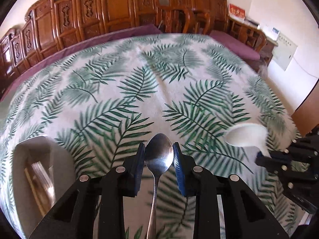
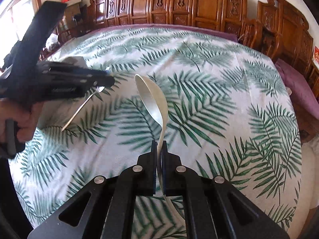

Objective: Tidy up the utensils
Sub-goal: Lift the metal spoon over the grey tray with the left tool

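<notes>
In the left wrist view, the left hand-held gripper (image 1: 159, 155) is pinching the metal spoon (image 1: 158, 159) by the sides of its bowl; the handle is running straight back between the fingers toward the camera. Off to its right, the right hand-held gripper (image 1: 261, 156) is carrying the white spoon (image 1: 246, 136) above the tabletop (image 1: 99, 99).

In the right wrist view, the right hand-held gripper (image 2: 159, 145) is clamping narrowly on the white spoon's (image 2: 153, 99) handle, bowl pointing ahead. Only here is the metal spoon's (image 2: 79, 109) handle hanging free below the left hand-held gripper (image 2: 107, 80), which the person's hand (image 2: 24, 119) is gripping.
</notes>
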`<state>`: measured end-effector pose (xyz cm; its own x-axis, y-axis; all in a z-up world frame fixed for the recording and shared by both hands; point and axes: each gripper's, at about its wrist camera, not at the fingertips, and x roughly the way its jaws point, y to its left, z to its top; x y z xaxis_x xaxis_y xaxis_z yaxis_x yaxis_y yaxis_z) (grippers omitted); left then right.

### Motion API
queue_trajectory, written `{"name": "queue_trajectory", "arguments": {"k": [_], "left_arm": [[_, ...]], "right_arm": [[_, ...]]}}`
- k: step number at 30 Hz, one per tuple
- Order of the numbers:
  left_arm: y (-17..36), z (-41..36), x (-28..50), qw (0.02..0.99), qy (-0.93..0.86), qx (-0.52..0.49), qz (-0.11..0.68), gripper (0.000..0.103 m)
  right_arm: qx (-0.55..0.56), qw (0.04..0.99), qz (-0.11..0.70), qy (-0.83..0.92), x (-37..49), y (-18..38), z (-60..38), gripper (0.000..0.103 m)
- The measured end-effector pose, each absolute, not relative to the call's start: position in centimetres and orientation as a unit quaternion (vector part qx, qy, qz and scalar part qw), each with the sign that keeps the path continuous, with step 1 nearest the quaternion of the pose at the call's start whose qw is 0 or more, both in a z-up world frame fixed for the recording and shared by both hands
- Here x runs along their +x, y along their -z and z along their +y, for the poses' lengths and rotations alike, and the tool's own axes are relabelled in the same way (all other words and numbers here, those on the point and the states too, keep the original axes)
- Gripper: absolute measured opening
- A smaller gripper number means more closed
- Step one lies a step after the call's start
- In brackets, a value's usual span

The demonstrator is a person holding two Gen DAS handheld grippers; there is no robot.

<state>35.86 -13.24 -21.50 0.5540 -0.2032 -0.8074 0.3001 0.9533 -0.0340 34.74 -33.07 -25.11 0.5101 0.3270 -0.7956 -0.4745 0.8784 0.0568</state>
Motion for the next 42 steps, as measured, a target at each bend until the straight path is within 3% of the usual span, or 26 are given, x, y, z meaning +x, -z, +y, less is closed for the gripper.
{"name": "queue_trajectory", "arguments": {"k": [25,32,42], "left_arm": [[10.7,-4.9,29.4,0.926,0.13,0.02,0.355,0.026],[10.8,-0.6,30.1,0.93,0.105,0.005,0.351,0.027],[15.6,4.2,31.7,0.918,0.059,-0.016,0.391,0.027]], "right_arm": [[-0.042,0.894,0.388,-0.22,30.4,20.9,-25.6,0.005],[-0.04,0.895,0.378,-0.233,29.4,20.5,-22.9,0.005],[-0.06,0.887,0.385,-0.249,29.1,21.3,-20.2,0.005]]}}
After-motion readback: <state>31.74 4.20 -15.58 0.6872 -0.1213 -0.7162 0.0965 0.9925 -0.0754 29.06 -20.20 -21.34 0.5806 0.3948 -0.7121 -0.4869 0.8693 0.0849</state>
